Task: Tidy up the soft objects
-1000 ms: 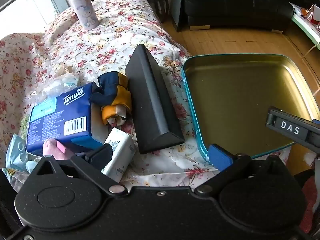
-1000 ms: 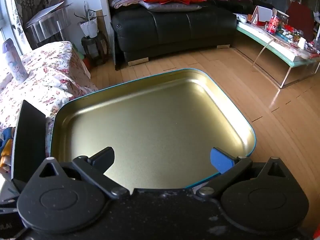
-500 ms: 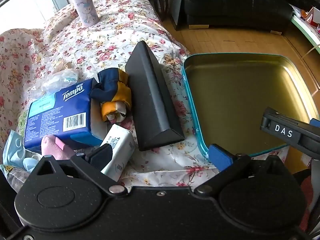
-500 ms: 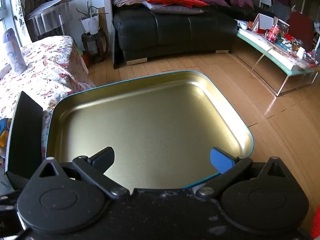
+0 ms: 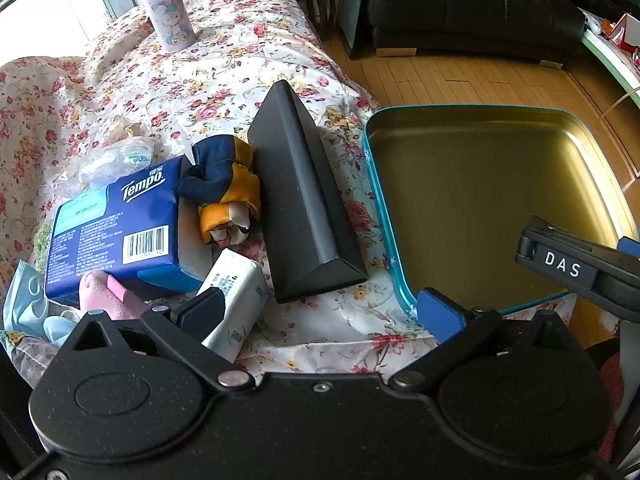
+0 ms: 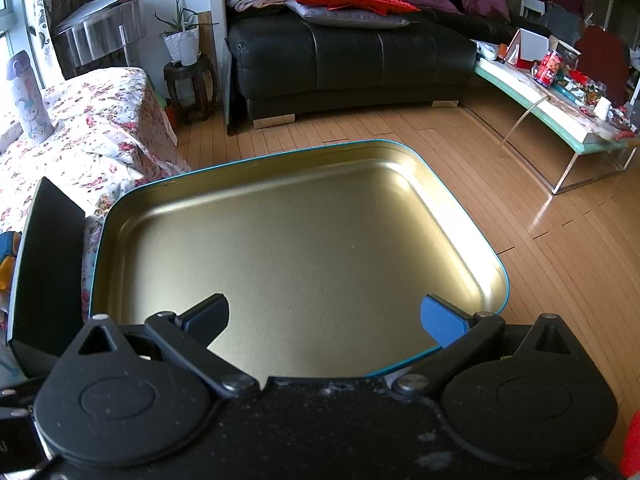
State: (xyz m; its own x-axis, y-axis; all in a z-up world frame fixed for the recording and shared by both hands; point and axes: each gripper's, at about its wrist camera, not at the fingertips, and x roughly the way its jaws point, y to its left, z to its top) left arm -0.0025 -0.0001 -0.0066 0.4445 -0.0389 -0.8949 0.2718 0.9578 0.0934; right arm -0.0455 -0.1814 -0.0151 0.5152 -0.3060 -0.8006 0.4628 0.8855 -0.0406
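Left gripper (image 5: 320,312) is being held with its fingers spread wide and empty, low over the near edge of the flowered bedspread (image 5: 224,80). Right gripper (image 6: 326,320) is likewise being held wide apart, empty, above the near rim of the gold tin tray (image 6: 460,208), which is sitting at the bed's right edge with nothing in it.

Soft things are lying in a heap at the bed's near left corner: small white tissue pack (image 5: 236,300) touching the left finger, blue tissue pack (image 5: 116,224), folded navy-and-yellow cloth (image 5: 224,184), pink plush piece (image 5: 104,292), face masks (image 5: 24,300). A black wedge-shaped box (image 5: 304,200) is lying between heap and tray.

Judgement: the small white pack is probably being lined up first. It is best straddled across its narrow width and squeezed gently, since it will compress, then lifted clear of the black box before being carried over the tray.
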